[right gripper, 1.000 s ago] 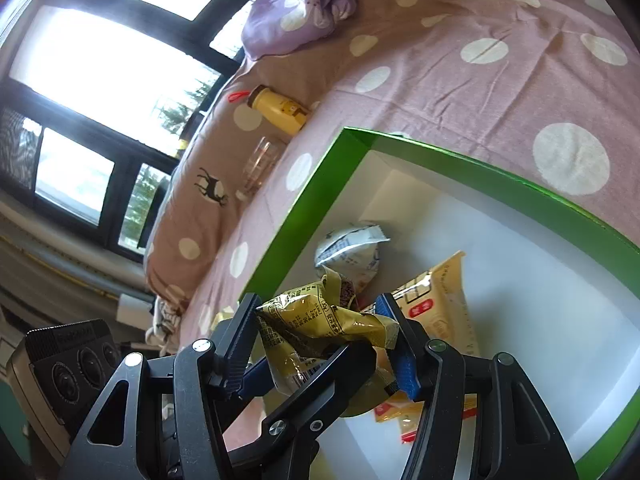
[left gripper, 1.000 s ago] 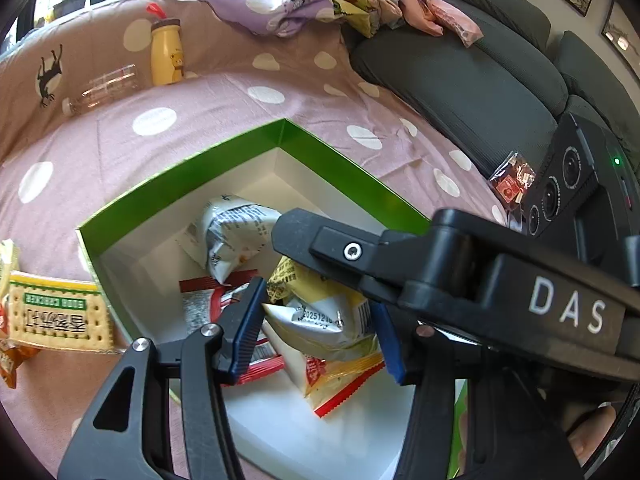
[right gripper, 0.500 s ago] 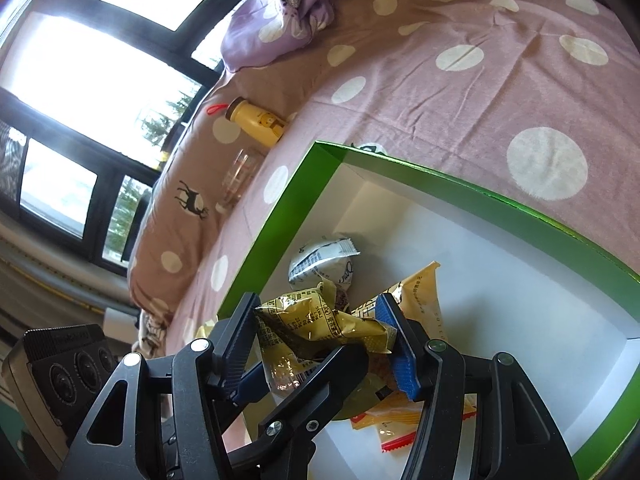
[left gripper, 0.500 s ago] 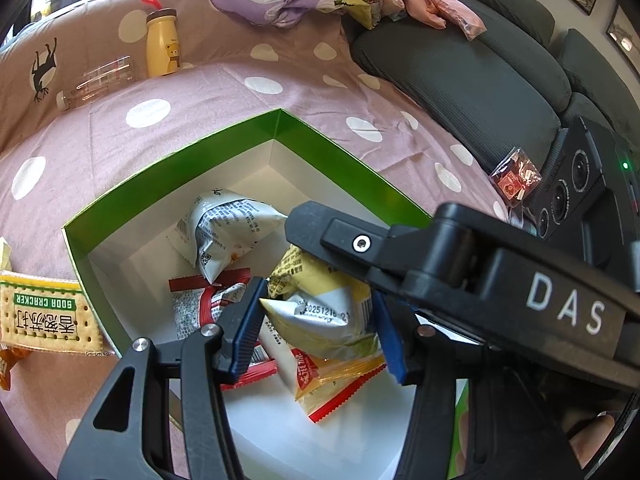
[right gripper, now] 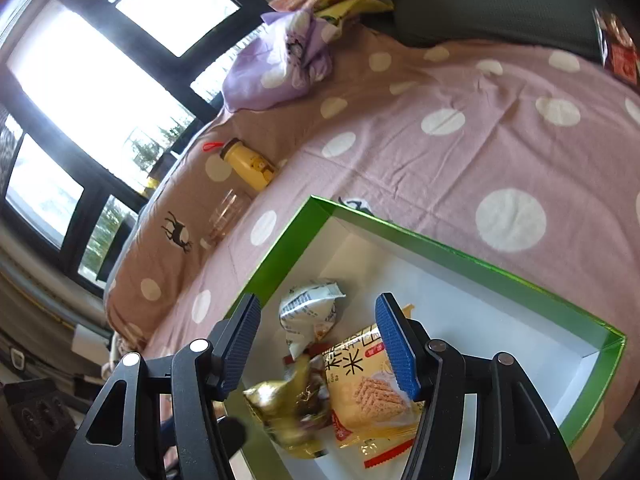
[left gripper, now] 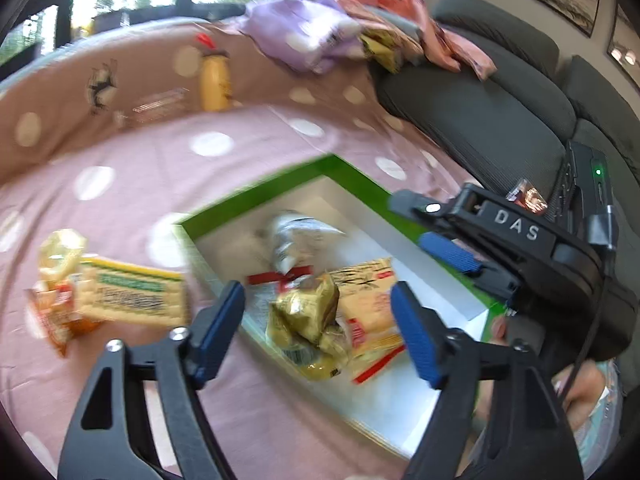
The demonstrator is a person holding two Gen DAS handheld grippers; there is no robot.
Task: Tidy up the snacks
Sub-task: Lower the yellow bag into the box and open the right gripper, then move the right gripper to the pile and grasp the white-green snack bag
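Observation:
A crumpled gold snack packet [left gripper: 308,320] [right gripper: 288,404] lies in the green-rimmed white box [left gripper: 280,176] [right gripper: 440,244], partly on a yellow rice-cracker packet [left gripper: 368,304] [right gripper: 372,384]. A white-grey packet [left gripper: 296,240] [right gripper: 310,308] and a red-and-white one [left gripper: 272,280] lie behind it. My left gripper [left gripper: 318,328] hovers over the box's near left corner, its jaws opening wide; the gold packet shows below them, untouched. My right gripper [right gripper: 318,346] is open above the box with nothing between its pads. One blue pad [left gripper: 448,254] of it shows in the left wrist view.
On the pink dotted cloth left of the box lie a cracker pack [left gripper: 132,296] and small snack bags [left gripper: 56,312]. A yellow bottle [left gripper: 216,80] [right gripper: 248,162] and a clear glass [right gripper: 228,216] lie further back. A purple bundle [left gripper: 304,40] and grey sofa [left gripper: 480,112] border the cloth.
The gold packet, earlier pinched between the jaws, has dropped into the box. The left gripper opened wide and drew back to the left; the right gripper rose a little.

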